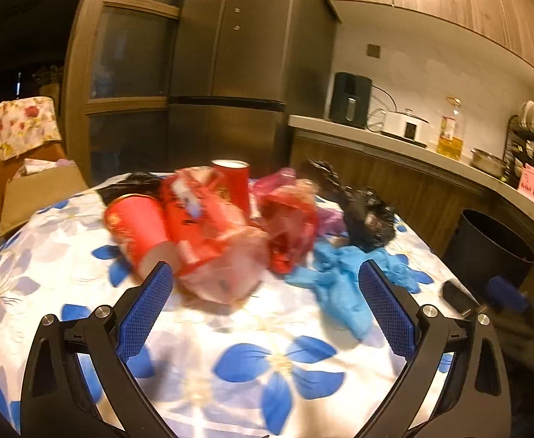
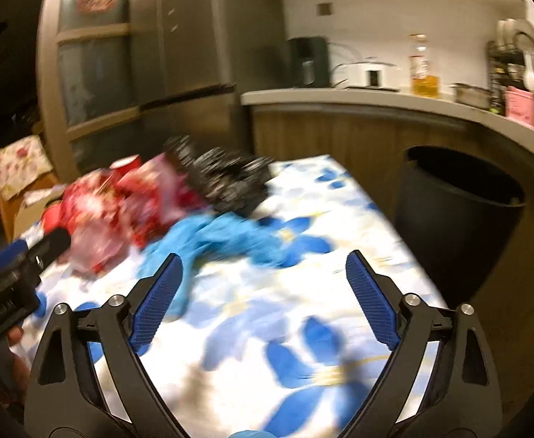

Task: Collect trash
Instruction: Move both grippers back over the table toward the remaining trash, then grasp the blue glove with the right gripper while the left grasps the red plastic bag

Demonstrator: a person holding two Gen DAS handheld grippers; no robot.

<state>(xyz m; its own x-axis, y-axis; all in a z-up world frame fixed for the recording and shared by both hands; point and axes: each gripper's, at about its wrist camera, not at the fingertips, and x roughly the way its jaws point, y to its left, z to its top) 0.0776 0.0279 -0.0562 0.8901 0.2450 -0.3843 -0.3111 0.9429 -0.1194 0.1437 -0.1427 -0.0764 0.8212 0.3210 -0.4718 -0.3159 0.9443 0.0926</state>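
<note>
The surface (image 1: pixel 201 332) carries a white cloth printed with blue flowers. The trash lies in a loose heap toward its far side.

Heap, as seen in the left wrist view:
- A red paper cup (image 1: pixel 137 228) lies on its side at the left.
- A second red cup (image 1: pixel 232 179) stands upright behind it.
- Crumpled red and clear plastic wrappers (image 1: pixel 215 233) lie between and in front of the cups.
- A red and pink bag (image 1: pixel 290 219) lies just right of the wrappers.
- A black plastic bag (image 1: pixel 365 215) lies at the right rear of the heap.
- Blue disposable gloves (image 1: pixel 340 277) lie nearest the camera, at the right front.

A black bin (image 2: pixel 456 211) stands on the floor beside the right edge of the surface, in front of the kitchen counter (image 2: pixel 394 100).

Left tool (image 1: pixel 265 310): jaws spread wide, nothing between the pads. It hovers above the cloth and points at the wrappers, just short of them.

Right tool (image 2: pixel 263 299): jaws spread wide, nothing gripped. It hovers over bare cloth, with the gloves just ahead of its left pad. Both views are blurred.
</note>
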